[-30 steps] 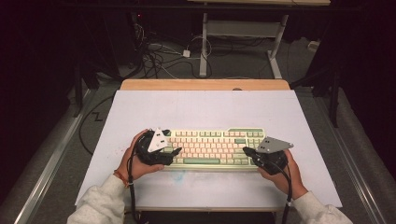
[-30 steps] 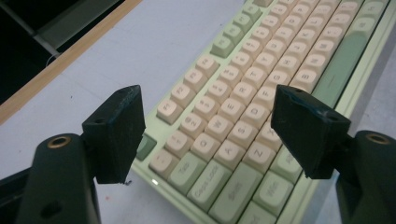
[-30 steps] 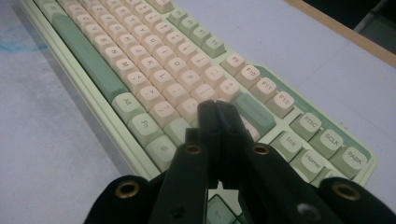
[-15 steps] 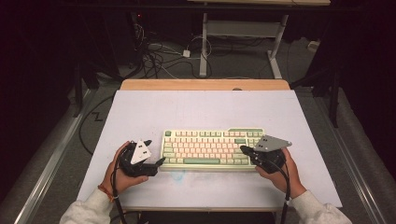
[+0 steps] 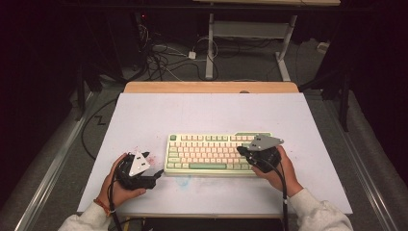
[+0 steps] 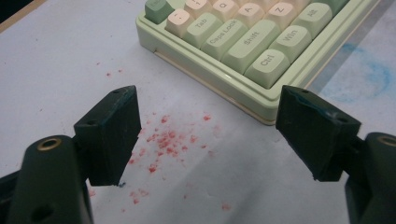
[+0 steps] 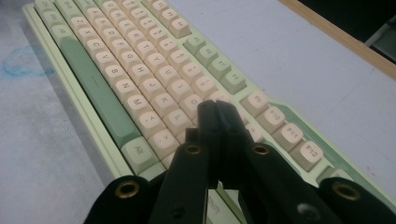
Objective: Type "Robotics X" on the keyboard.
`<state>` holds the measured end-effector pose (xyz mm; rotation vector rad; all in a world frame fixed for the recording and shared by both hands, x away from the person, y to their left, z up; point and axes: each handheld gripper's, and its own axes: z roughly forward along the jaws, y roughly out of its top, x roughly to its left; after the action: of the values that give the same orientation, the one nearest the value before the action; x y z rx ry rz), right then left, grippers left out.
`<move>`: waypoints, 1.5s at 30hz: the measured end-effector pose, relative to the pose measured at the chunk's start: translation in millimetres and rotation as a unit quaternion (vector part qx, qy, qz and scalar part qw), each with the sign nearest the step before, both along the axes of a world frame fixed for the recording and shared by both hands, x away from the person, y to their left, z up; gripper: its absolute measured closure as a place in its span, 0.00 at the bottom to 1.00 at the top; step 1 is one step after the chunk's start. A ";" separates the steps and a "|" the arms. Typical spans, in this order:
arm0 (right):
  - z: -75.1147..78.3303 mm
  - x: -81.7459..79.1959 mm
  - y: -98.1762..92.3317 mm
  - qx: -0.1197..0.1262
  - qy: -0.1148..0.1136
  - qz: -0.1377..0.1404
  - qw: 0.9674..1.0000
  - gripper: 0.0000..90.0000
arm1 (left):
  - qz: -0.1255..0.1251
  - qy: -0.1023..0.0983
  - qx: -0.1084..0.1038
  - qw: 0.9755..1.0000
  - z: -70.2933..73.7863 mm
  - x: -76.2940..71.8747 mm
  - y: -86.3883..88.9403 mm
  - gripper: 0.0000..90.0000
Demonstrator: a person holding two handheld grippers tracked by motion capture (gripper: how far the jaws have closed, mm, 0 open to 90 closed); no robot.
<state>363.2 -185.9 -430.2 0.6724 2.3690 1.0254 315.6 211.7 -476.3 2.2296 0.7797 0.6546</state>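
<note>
A pale green keyboard [image 5: 207,153] with cream keys lies in the middle of the white table top. My left gripper [image 5: 157,173] rests low on the table just off the keyboard's left end, jaws pointing at its near left corner. In the left gripper view the left gripper [image 6: 208,95] stands wide open with nothing between the jaws, and the keyboard's [image 6: 243,37] Ctrl and Shift keys are just ahead. My right gripper [image 5: 240,150] is over the keyboard's right end. In the right gripper view the right gripper [image 7: 212,106] is shut, empty, with its tips just above the keys [image 7: 140,70].
Red specks [image 6: 163,140] dot the table under the left gripper, and a blue smear [image 6: 373,77] marks the surface in front of the keyboard. The white table top [image 5: 211,113] has a wooden strip [image 5: 211,87] at the back. Cables and table legs lie on the floor beyond.
My left gripper has moved off the keyboard's left end, leftward and toward the person, down to the table. The right gripper has shifted slightly left over the keyboard's right end.
</note>
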 end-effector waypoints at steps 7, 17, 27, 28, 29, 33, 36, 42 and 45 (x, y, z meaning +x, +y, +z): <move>-6.5 14.5 22.2 -0.012 0.011 0.010 1.000 1.00 | -0.001 0.001 0.004 1.000 -0.1 0.3 -1.6 0.23; -16.2 28.4 45.6 -0.033 0.022 0.013 0.999 1.00 | -0.003 0.006 0.007 1.000 -0.7 0.9 -0.9 0.23; -21.9 34.5 46.8 -0.037 0.040 0.008 0.998 1.00 | -0.009 0.010 0.006 1.000 -1.9 0.7 -3.3 0.23; -20.0 33.3 45.9 -0.035 0.035 0.008 0.999 1.00 | -0.010 0.010 0.006 1.000 -1.7 0.7 -3.1 0.24; -18.0 31.8 45.3 -0.028 0.032 0.007 0.999 1.00 | -0.011 0.010 0.005 1.000 -1.6 0.6 -2.9 0.24; -10.5 27.4 40.4 -0.005 0.017 0.009 1.000 1.00 | -0.012 0.009 0.004 1.000 -1.3 0.7 -4.0 0.25; -5.5 25.0 36.1 0.009 0.008 0.007 1.000 1.00 | -0.015 0.008 0.003 1.000 -1.1 0.6 -4.7 0.25; 3.9 19.7 28.4 0.033 -0.007 0.006 0.999 0.98 | -0.013 0.009 -0.001 1.000 -0.7 1.1 -3.5 0.24; 8.0 16.1 24.4 0.043 -0.017 0.006 0.999 0.93 | -0.010 0.008 0.006 1.000 -1.7 1.1 -3.7 0.25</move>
<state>379.3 -161.5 -422.2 0.6666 2.3128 1.1411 316.7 208.1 -478.0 2.2526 0.7611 0.6345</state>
